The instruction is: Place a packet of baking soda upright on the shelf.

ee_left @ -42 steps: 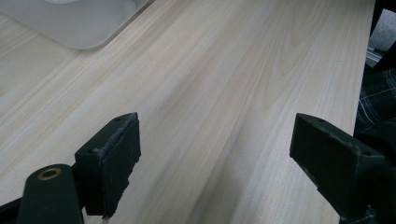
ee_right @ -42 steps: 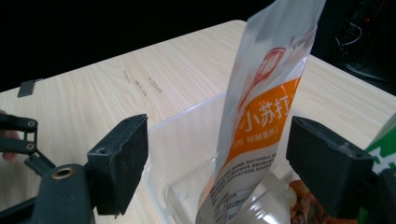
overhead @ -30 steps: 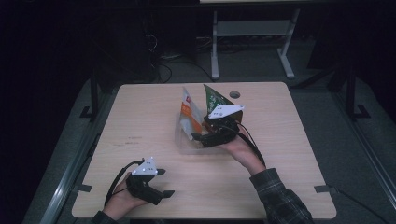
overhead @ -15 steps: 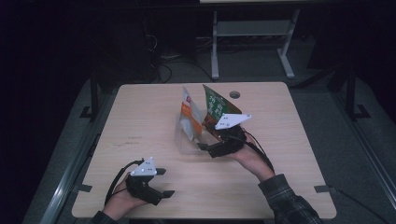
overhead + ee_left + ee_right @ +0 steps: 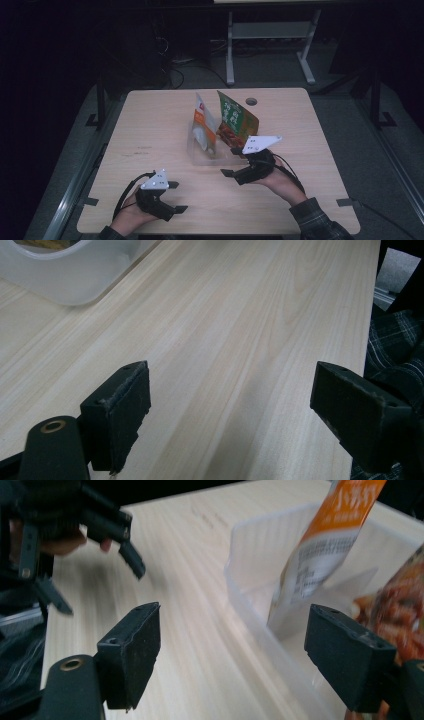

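Black right gripper (image 5: 234, 161) beside clear bin (image 5: 200, 154) — jaws wide, empty.

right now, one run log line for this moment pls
left tool: open, low near table edge | right tool: open, beside clear bin | orange pouch, green pouch: upright in bin

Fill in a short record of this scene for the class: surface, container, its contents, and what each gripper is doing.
Surface: wooden table
Container: clear plastic bin near the table's middle
Contents: orange packet and green packet, both standing upright in the bin
Left gripper: jaws open, holding nothing, near the front edge of the table
Right gripper: jaws open, holding nothing, just beside the bin
Other: round hole near the table's far edge
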Demonstrator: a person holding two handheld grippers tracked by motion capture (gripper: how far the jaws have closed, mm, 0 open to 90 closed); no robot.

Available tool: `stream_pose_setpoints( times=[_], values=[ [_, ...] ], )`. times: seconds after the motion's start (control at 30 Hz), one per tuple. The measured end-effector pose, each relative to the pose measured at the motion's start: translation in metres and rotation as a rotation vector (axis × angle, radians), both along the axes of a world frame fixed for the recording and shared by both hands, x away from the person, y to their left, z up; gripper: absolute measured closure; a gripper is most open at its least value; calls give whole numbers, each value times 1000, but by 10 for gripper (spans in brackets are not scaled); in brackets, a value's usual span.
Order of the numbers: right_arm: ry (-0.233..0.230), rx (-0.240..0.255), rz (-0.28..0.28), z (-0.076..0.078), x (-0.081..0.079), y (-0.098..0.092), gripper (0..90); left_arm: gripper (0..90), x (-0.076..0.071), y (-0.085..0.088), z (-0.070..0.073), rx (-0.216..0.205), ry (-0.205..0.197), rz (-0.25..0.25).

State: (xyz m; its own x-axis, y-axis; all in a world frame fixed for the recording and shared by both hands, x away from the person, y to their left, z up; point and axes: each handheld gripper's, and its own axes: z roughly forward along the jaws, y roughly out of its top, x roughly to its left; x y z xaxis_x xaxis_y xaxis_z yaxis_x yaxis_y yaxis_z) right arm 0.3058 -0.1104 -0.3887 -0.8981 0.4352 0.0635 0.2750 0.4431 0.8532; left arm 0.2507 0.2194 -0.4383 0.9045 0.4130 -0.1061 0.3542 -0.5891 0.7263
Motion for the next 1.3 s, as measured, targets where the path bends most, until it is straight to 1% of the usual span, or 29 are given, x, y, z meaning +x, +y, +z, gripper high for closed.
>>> stream_pose_setpoints(
  times=[0.03,0.17,0.27,0.43,0.47,0.53,0.63,0.67,0.7,0.8,0.83,0.9,0.97,1.1,1.23,1.3],
  values=[
    [-5,-10,3,-1,-2,-2,221,158,0,0,0,1,0,-3],
    [8,-23,5,-6,-9,-10,221,158,0,-1,0,6,-5,-15],
    [14,-41,8,-10,-14,-16,222,158,0,-2,-1,6,4,-15],
    [24,-52,5,-18,-22,-24,223,158,-1,-3,-2,14,10,-25],
    [32,-59,4,-20,-23,-26,223,159,-1,-3,-3,13,13,-26],
    [33,-74,6,-24,-26,-29,223,159,-1,-4,-3,17,9,-31],
    [51,-83,-7,-30,-30,-35,223,159,-2,-5,-4,19,11,-34],
    [50,-86,-6,-32,-31,-36,223,159,-2,-5,-4,20,11,-34],
    [62,-91,-10,-34,-33,-38,223,159,-2,-5,-4,21,14,-34],
    [64,-111,-18,-39,-37,-42,223,159,-3,-6,-4,26,15,-39],
    [57,-117,-16,-40,-38,-44,223,159,-3,-6,-4,26,16,-38],
    [71,-117,-27,-43,-40,-47,223,159,-3,-7,-5,27,19,-36],
    [71,-119,-27,-46,-42,-50,223,159,-3,-6,-5,37,17,-42],
    [79,-151,-47,-53,-45,-56,223,158,-3,-7,-5,42,18,-44],
    [73,-185,-57,-57,-46,-60,223,158,-3,-7,-6,45,20,-46],
    [74,-189,-58,-57,-47,-60,222,159,-3,-8,-6,45,20,-46]
  ],
)
